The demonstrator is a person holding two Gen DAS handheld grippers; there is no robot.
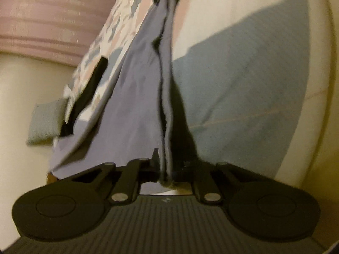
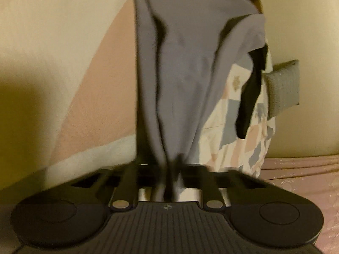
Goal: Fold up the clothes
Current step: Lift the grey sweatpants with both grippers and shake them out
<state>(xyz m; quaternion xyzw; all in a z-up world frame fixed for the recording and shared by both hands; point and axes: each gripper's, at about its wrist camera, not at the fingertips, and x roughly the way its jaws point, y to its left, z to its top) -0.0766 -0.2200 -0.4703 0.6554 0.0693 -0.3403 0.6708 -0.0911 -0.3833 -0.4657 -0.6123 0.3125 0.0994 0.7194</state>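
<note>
A lilac-blue garment (image 1: 131,97) stretches away from my left gripper (image 1: 167,175), which is shut on its folded edge. In the right wrist view the same lilac-blue garment (image 2: 182,69) hangs taut from my right gripper (image 2: 169,177), shut on a bunched corner of it. The cloth is lifted and pulled between the two grippers, with dark creases running along it. The fingertips of both grippers are hidden by fabric. A black piece of clothing (image 2: 250,101) hangs beside the garment.
A quilt with cream, blue and pink patches (image 1: 243,69) covers the bed below. A patterned pastel cloth (image 2: 239,131) and a small grey-green cushion (image 2: 284,84) lie nearby. A mauve pleated bed skirt (image 1: 42,21) shows at the edge.
</note>
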